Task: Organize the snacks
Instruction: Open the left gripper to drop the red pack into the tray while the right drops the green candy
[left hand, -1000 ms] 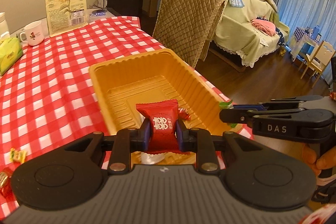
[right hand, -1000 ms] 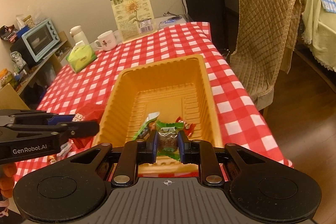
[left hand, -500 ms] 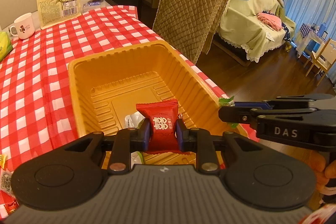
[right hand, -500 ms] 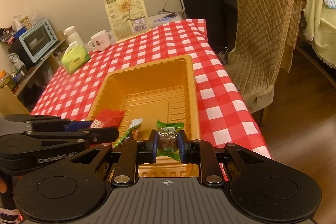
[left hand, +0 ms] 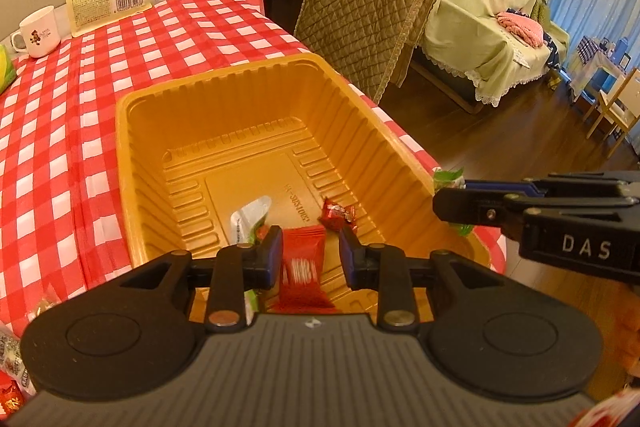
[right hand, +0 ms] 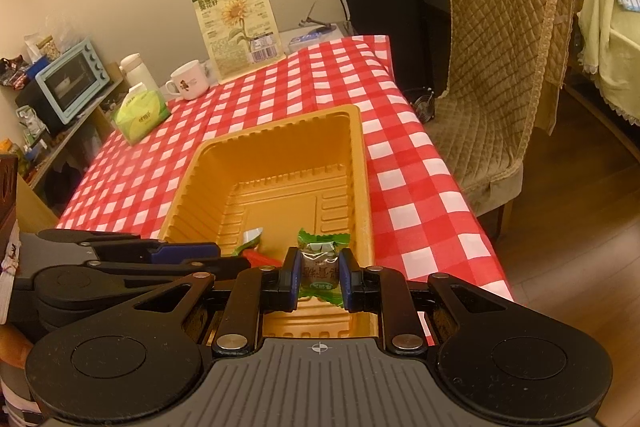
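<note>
One orange tray [left hand: 132,163] sits on one red-and-white checked tablecloth [left hand: 48,115]. Inside the tray lie two snacks: one white-and-green packet [left hand: 250,217] and one small red candy [left hand: 338,214]. One red packet [left hand: 301,267] hangs blurred between the two fingers of the left gripper [left hand: 310,259], and one green candy [right hand: 320,269] sits between the two fingers of the right gripper [right hand: 319,277], which makes four snacks at the tray. A few more wrapped snacks show at the near left table edge, too cut off to count. Far on the table stand one white mug [right hand: 188,81], one sunflower-seed bag [right hand: 236,23] and one green tissue pack [right hand: 140,115]. One quilted chair [right hand: 496,75] stands to the right.
</note>
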Demonstrator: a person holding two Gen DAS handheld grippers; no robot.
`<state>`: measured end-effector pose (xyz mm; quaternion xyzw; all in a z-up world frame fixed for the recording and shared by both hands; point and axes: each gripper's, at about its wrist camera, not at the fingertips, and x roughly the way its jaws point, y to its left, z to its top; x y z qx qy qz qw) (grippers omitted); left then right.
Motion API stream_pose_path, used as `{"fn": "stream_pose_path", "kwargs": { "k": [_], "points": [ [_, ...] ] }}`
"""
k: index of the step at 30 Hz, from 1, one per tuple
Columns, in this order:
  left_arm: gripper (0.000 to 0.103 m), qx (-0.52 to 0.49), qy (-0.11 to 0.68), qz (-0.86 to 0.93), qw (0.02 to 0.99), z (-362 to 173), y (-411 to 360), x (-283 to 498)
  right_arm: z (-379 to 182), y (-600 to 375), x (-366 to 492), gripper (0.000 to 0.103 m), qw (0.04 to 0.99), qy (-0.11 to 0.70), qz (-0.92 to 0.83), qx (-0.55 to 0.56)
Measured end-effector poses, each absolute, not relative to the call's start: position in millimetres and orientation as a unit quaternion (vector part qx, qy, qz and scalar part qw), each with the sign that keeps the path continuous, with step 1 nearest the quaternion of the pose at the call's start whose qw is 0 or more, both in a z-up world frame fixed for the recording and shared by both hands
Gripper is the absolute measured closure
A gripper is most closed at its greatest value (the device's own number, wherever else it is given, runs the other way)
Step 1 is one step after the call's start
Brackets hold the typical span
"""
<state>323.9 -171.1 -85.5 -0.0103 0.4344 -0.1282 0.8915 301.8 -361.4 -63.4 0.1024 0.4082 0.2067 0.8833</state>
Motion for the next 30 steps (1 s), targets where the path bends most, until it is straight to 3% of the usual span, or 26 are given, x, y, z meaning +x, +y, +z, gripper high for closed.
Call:
{"fn": "stream_pose_path", "kwargs": {
  "k": [25, 30],
  "points": [
    [0.064, -0.026, 0.432, -0.099, 0.896, -74.9, -131.9, 314.0, -78.5, -329.3, 320.2, 0.082, 0.872, 0.426, 0.227, 0.082],
    [0.056, -0.027, 0.431, -0.097, 0.897, -74.2, -130.7, 312.2, -77.8, -327.5, 320.5, 0.082, 0.872, 0.421, 0.235, 0.079]
  ]
}}
